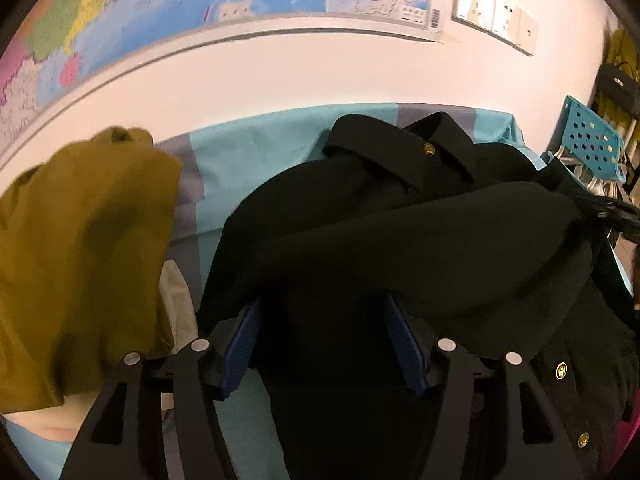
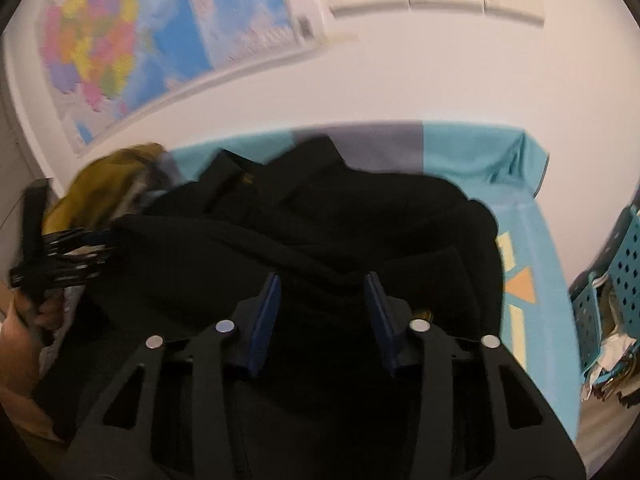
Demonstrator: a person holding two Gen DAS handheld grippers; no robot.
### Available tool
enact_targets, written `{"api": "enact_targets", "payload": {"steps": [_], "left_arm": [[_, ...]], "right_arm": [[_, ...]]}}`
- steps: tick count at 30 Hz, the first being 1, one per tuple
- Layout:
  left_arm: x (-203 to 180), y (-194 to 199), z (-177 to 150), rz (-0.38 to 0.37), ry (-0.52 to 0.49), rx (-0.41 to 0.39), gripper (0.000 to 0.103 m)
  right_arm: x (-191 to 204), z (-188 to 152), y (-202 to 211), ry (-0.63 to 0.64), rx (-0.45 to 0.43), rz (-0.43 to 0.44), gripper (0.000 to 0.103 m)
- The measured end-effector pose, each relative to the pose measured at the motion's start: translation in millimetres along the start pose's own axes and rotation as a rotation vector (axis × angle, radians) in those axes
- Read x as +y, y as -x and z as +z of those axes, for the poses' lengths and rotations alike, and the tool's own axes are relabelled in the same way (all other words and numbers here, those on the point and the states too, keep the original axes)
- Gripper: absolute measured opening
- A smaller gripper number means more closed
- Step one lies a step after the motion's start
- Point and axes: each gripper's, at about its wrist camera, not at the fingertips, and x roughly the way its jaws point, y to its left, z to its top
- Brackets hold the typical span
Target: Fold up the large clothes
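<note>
Teal sheet (image 1: 256,160) under map (image 1: 160,12) | black coat (image 1: 400,220); both jaws spread, seemingly around cloth

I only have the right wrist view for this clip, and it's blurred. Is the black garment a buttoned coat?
Observer: Yes. The left wrist view shows a gold button at the collar of the black coat.
Operator: And the olive thing on the left?
Observer: It's an olive garment, with blue sheet showing between it and the coat.
Operator: What about the left gripper?
Observer: The left gripper has its pads apart with coat fabric between them. I can't tell if it's gripping.
</note>
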Motion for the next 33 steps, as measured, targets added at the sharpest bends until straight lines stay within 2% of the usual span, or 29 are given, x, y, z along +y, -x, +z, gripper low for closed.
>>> {"api": "enact_targets", "payload": {"steps": [2, 5, 8, 13, 17, 20, 22, 23, 26, 33], "left_arm": [[-0.1, -0.4, -0.2, 0.012, -0.006, -0.004, 0.065], [0.2, 0.8, 0.3, 0.023, 0.005, 0.005, 0.065], [-2.8, 7.8, -0.6, 0.042, -0.003, -0.002, 0.065], [-6.9, 25.1, -7.0, 0.043, -0.021, -0.039, 0.066], [-11.4, 30.8, -15.8, 0.037, -0.036, -0.051, 0.069], [-13.2, 25.9, -21.7, 0.037, -0.033, -0.035, 0.07], [-13.7, 22.1, -23.7, 0.043, -0.025, -0.024, 0.07], [-14.2, 21.3, -24.3, 0.045, -0.02, -0.02, 0.07], [-17.5, 25.3, -25.5, 0.064, -0.026, -0.029, 0.071], [-25.4, 42.7, -34.0, 0.098, -0.05, -0.053, 0.074]], "right_arm": [[-5.9, 1.8, -20.3, -0.012, 0.027, -0.019, 0.039], [-5.9, 5.4, -21.5, -0.019, 0.022, -0.032, 0.042], [-0.8, 4.0, 4.0, -0.02, -0.04, -0.005, 0.05], [16.4, -5.0, 45.6, 0.044, -0.098, 0.047, 0.053], [31.1, -16.9, 41.6, 0.119, -0.039, 0.068, 0.053], [27.7, -21.9, 18.9, 0.101, 0.034, 0.07, 0.053], [21.0, -23.0, -2.2, 0.082, 0.073, 0.02, 0.052], [19.3, -22.5, -8.4, 0.068, 0.08, 0.026, 0.052], [23.6, -18.6, -7.2, 0.063, 0.064, 0.029, 0.058], [32.5, -23.4, 28.0, 0.077, 0.006, 0.066, 0.062]]}}
